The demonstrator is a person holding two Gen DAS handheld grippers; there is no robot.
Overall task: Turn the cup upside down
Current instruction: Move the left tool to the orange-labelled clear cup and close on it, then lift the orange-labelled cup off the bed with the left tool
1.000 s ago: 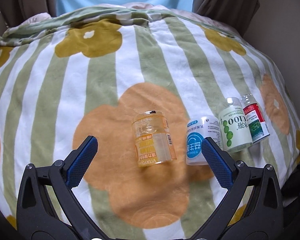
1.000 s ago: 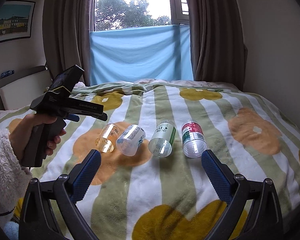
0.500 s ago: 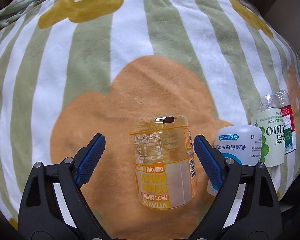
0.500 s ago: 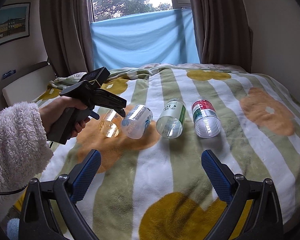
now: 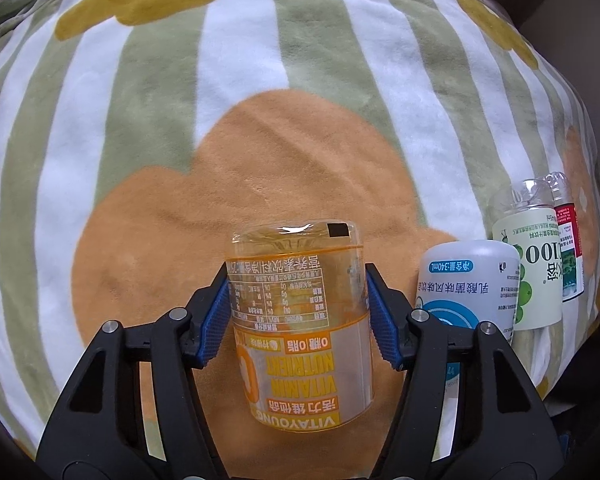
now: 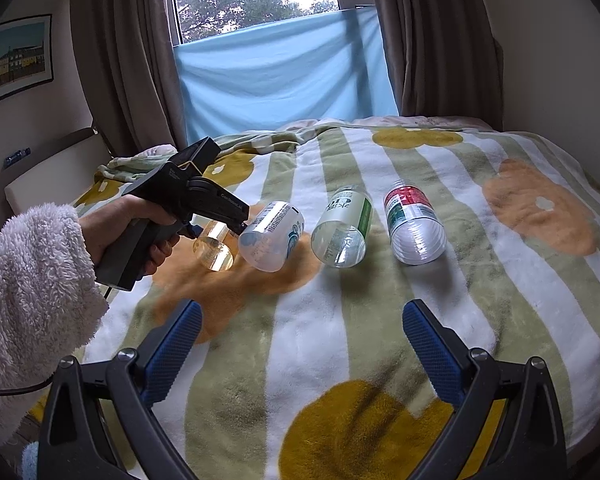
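Observation:
A clear orange-labelled cup (image 5: 300, 320) lies on its side on the bed blanket, open mouth toward the camera in the left wrist view. My left gripper (image 5: 298, 314) is shut on it, one blue pad on each side of its body. The same cup (image 6: 213, 250) shows in the right wrist view, lying leftmost in a row, with the left gripper's body (image 6: 188, 200) over it. My right gripper (image 6: 302, 354) is open and empty above the blanket, nearer the camera than the row.
Three other cut-bottle cups lie on their sides in a row to the right: white and blue (image 6: 271, 237), green-labelled (image 6: 344, 232), red-labelled (image 6: 414, 226). The striped flower blanket (image 6: 500, 280) covers the bed. Curtains and a window stand behind; a wall is at right.
My left gripper moved forward and down around the orange cup and closed on it. The right gripper stayed open and tilted slightly.

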